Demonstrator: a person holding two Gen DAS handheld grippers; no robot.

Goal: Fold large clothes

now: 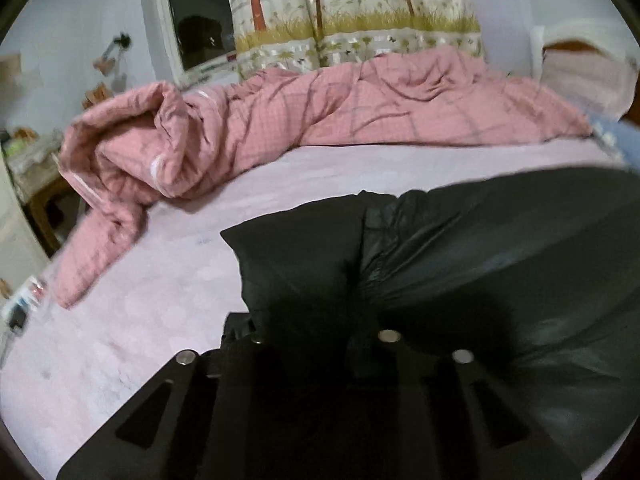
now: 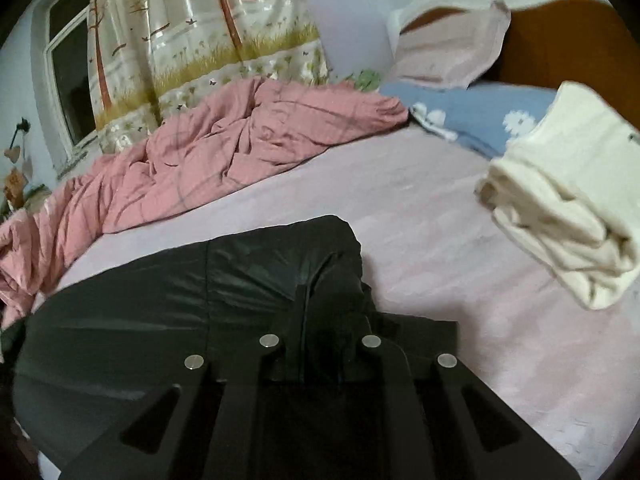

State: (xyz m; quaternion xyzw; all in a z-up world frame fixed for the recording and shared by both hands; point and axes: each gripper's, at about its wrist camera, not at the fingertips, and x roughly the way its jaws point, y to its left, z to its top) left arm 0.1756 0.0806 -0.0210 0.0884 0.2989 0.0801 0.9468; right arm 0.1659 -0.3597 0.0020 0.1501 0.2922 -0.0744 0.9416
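Where pink quilt (image 1: 248, 128) lies | bed (image 2: 400, 208) | both hand-held grippers clamp black garment (image 2: 180, 280)

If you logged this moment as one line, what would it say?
task: fold black jacket | left gripper: shut on jacket | right gripper: shut on jacket | surface: bed

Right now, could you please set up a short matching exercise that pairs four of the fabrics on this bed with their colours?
Things:
1. jacket pinched by both grippers
2. quilt bunched along the far side of the bed
3. folded garment on the right of the bed
4. pillow with white flowers

Colours:
A. cream
B. blue
C. black
D. pink

Pairs: 1-C, 2-D, 3-A, 4-B
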